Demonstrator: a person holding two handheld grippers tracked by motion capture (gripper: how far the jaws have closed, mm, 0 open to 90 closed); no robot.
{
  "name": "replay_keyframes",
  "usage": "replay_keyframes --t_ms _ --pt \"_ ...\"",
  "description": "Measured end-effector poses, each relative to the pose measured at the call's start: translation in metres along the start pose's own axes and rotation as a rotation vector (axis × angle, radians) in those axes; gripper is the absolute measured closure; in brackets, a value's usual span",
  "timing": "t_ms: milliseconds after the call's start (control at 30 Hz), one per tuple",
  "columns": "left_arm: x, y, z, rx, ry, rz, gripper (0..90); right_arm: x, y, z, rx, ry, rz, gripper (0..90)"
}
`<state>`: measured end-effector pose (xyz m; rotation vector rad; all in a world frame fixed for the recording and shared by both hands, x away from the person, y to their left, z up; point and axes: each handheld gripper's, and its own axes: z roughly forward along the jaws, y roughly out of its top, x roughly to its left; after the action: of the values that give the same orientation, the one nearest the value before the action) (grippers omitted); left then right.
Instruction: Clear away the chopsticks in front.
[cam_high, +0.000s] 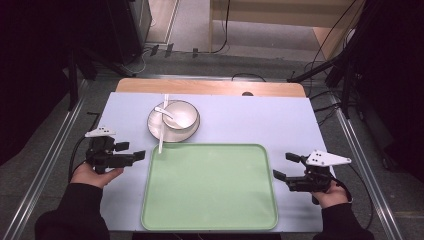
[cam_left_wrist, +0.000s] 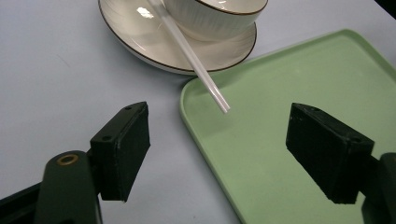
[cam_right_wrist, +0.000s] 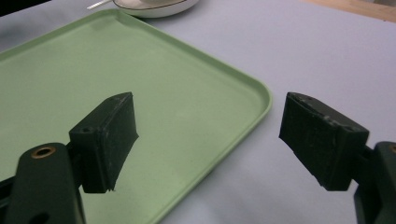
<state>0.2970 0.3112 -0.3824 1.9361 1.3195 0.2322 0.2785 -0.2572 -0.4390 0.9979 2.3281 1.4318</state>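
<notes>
A pale green tray (cam_high: 210, 187) lies empty at the table's front centre. Behind its left corner a white bowl (cam_high: 181, 115) with a white spoon (cam_high: 165, 113) stands on a dark-rimmed plate (cam_high: 156, 131). A thin white stick (cam_high: 161, 135) rests across the plate, its near end over the tray's corner (cam_left_wrist: 219, 100). My left gripper (cam_high: 131, 151) hovers open just left of the tray, its jaws (cam_left_wrist: 219, 126) straddling the tray's edge (cam_left_wrist: 187, 112) below the stick's tip. My right gripper (cam_high: 284, 166) stands open at the tray's right edge, holding nothing (cam_right_wrist: 205, 121).
A light blue mat (cam_high: 250, 120) covers the table, with a wooden strip (cam_high: 210, 87) along the back. Metal rails (cam_high: 55, 145) run down both sides. Cables and dark stands sit on the floor beyond the table.
</notes>
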Motion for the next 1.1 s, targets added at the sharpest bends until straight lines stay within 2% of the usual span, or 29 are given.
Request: replay_keyframes --t_ms 33,133,367,500,667,833,867,933,967,1000,1100 --pt "-0.001 0.002 0.001 -0.001 0.005 -0.014 23.7 0.0 0.0 0.0 0.003 0.0 0.004 19.4" --pt "-0.001 0.008 0.002 -0.008 -0.018 -0.043 26.6 0.001 -0.001 -0.001 0.004 0.0 0.005 19.4" --pt "-0.001 0.028 0.011 0.021 0.015 -0.035 28.5 0.001 -0.002 -0.004 0.002 -0.005 0.012 19.4" --pt "-0.003 0.037 0.025 0.036 -0.011 -0.034 29.0 0.001 -0.002 -0.003 -0.001 -0.006 0.004 19.4" --pt "0.001 0.049 0.041 0.059 0.04 -0.026 29.4 0.002 -0.001 -0.005 -0.009 -0.009 0.0 19.4" --pt "0.006 0.055 0.055 0.069 0.065 -0.022 34.5 0.002 -0.001 -0.005 -0.007 -0.007 -0.005 19.4" --pt "0.006 0.056 0.057 0.07 0.09 -0.016 34.8 0.002 -0.001 -0.005 -0.006 -0.006 -0.006 19.4" --pt "0.007 0.057 0.061 0.069 0.099 0.015 36.6 0.002 -0.002 -0.005 -0.005 -0.004 -0.007 19.4" --pt "0.007 0.057 0.061 0.069 0.099 0.015 38.3 0.002 -0.002 -0.005 -0.005 -0.004 -0.007 19.4" --pt "0.005 0.059 0.065 0.074 0.113 0.042 39.4 0.002 -0.002 -0.005 -0.006 -0.004 -0.008 19.4" --pt "0.006 0.064 0.071 0.089 0.142 0.069 42.4 0.002 -0.002 -0.005 -0.007 -0.004 -0.009 19.4"
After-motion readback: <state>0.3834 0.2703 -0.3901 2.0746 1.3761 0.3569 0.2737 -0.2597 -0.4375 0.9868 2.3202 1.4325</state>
